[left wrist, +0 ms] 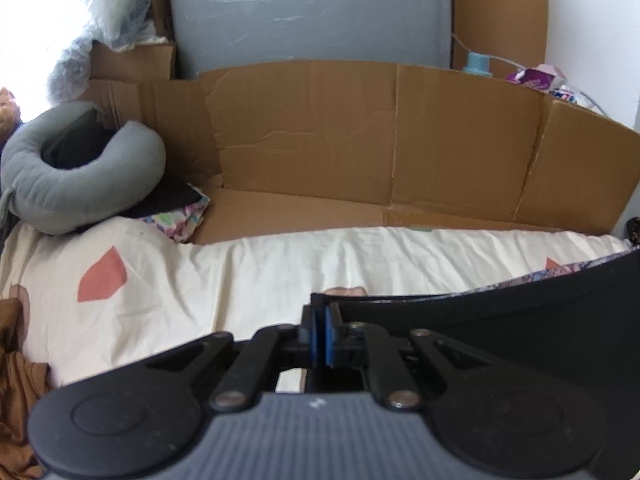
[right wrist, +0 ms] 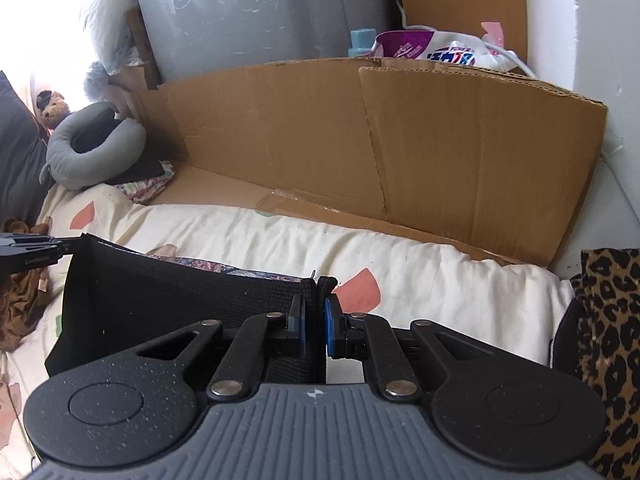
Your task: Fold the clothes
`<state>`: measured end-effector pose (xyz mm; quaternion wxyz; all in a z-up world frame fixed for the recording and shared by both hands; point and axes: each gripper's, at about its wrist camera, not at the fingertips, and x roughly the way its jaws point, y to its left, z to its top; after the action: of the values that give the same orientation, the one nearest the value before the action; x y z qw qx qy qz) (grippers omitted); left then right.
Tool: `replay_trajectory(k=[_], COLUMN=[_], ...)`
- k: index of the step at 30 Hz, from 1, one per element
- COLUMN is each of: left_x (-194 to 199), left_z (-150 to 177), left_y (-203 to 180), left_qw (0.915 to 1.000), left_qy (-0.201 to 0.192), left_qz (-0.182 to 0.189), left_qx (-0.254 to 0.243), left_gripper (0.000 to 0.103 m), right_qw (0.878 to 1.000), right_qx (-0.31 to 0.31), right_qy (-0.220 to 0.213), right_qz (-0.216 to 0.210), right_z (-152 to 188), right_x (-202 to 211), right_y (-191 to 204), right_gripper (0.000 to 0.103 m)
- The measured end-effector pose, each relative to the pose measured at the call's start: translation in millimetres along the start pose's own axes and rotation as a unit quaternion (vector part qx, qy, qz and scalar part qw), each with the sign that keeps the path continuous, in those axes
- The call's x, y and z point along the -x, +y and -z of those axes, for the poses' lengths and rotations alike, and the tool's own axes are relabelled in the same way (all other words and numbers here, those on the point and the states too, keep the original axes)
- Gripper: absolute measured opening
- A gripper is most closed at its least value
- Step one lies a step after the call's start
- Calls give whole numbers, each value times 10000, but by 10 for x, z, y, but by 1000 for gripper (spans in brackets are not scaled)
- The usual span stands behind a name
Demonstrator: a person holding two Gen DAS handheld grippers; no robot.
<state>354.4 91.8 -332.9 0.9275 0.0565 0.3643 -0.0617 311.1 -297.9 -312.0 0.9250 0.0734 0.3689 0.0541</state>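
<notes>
A black knit garment [right wrist: 168, 304] hangs stretched above the bed between both grippers. My right gripper [right wrist: 316, 320] is shut on its right top corner, the cloth pinched between the blue pads. My left gripper [left wrist: 322, 332] is shut on the other top corner, and the black garment [left wrist: 520, 320] runs off to the right in that view. The left gripper [right wrist: 60, 249] also shows at the left edge of the right wrist view, holding the cloth's corner. A patterned cloth [right wrist: 224, 266] peeks out behind the garment's top edge.
The bed has a cream sheet [left wrist: 224, 272] with pink shapes. Flattened cardboard [left wrist: 380, 144] stands along the back. A grey neck pillow [left wrist: 80, 176] and folded clothes [left wrist: 180, 216] lie at the left. A brown garment [left wrist: 16, 380] is at the left edge, a leopard-print cloth [right wrist: 608, 340] at the right.
</notes>
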Motion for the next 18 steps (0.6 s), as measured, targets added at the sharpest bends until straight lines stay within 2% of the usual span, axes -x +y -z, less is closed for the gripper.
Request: replay_trajectory(k=[10, 18], left_x=[-297, -528], left_z=[-37, -47], left_y=[5, -69], left_qw=[9999, 9997], left_qy=[134, 221], left_qz=[18, -50], left_qx=[43, -136], left_gripper=[4, 4], right_qw=[9991, 9978], right_qx=[-138, -204], right_qy=[249, 447], right_qz=[308, 445], right_z=[5, 14], right_x=[-310, -538], right_y=[-91, -173], right_gripper=[7, 7])
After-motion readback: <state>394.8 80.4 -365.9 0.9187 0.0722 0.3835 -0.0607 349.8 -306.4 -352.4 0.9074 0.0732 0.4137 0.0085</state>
